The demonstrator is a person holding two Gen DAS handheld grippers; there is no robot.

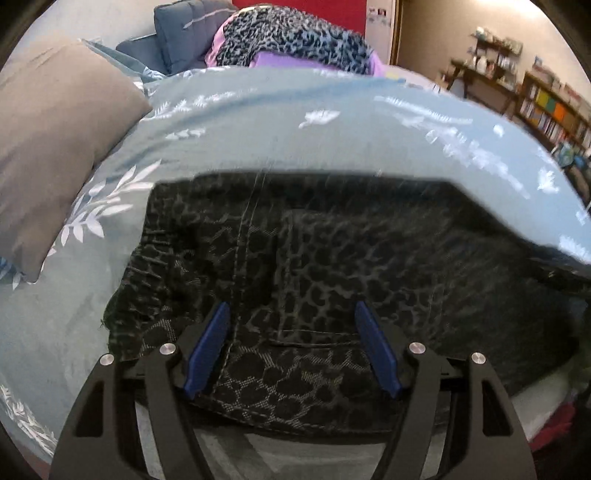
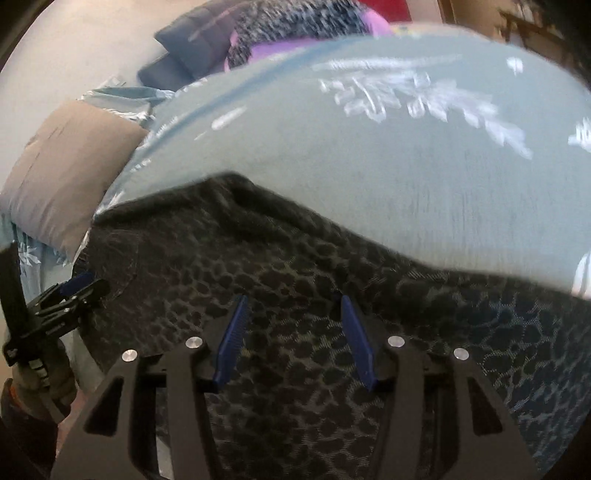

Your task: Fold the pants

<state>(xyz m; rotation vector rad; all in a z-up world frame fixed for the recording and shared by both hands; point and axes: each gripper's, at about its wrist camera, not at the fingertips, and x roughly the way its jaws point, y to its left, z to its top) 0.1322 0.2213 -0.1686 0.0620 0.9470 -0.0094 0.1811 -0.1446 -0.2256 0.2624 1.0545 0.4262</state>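
Dark leopard-print pants [image 1: 332, 258] lie spread on a pale blue leaf-print bedspread [image 1: 295, 129]. My left gripper [image 1: 291, 314] is open, its blue fingers [image 1: 208, 343] just above the near edge of the pants, with a stitched seam between them. My right gripper [image 2: 295, 306] is open over the pants [image 2: 314, 295] further right, nothing between its blue fingers [image 2: 232, 339]. The left gripper also shows at the left edge of the right wrist view [image 2: 74, 291], at the side edge of the pants.
A grey pillow [image 1: 55, 155] lies at the left of the bed. A pile of leopard-print and purple clothes [image 1: 295, 40] and a dark blue cushion [image 1: 177, 33] sit at the far side. Bookshelves [image 1: 546, 107] stand at the right.
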